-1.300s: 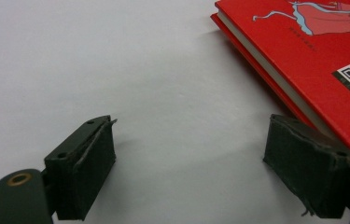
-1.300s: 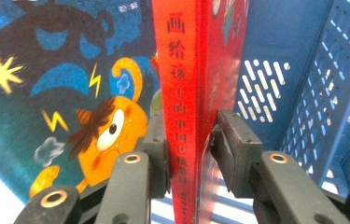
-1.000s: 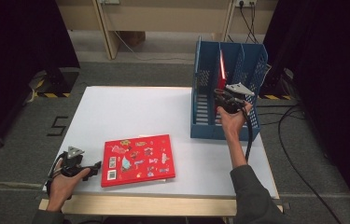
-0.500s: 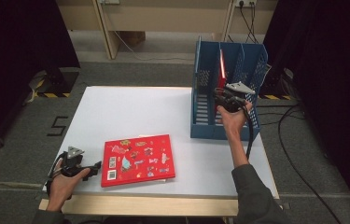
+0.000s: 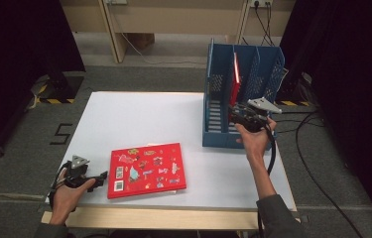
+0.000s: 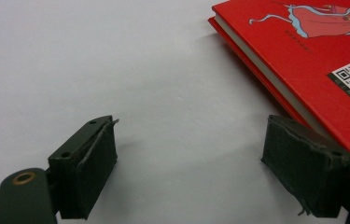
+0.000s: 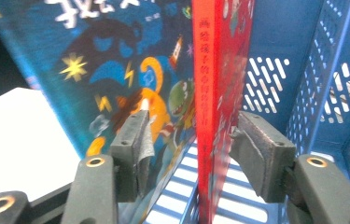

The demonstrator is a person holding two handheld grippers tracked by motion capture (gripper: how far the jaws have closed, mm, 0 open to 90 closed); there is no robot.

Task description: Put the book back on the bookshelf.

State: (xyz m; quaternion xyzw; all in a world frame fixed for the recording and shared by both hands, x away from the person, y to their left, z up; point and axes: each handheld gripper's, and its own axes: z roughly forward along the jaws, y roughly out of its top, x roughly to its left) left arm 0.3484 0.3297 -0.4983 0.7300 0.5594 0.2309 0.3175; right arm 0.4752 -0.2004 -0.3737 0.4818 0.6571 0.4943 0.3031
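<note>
A red picture book (image 5: 146,169) lies flat near the white table's front edge. My left gripper (image 5: 99,179) rests just left of it. In the left gripper view the left gripper (image 6: 193,130) is open over bare table, its jaws just closing a little, with the flat book's (image 6: 312,56) corner beside one jaw. A second red book (image 5: 235,79) stands upright in the blue file rack (image 5: 268,69). My right gripper (image 5: 235,110) sits at the rack's front. The right gripper (image 7: 195,119) has just been opening and its pads straddle the upright red book's spine (image 7: 210,93) without pressing it.
A blue cartoon-covered book (image 7: 116,60) stands next to the red one in the rack (image 7: 303,70). The white table (image 5: 139,119) spreads between the two hands. Black cables trail on the floor at the right, and dark curtains flank the table.
The right hand has drawn back a little from the rack toward the table's front. The upright red book stays in the rack. The left hand has not moved.
</note>
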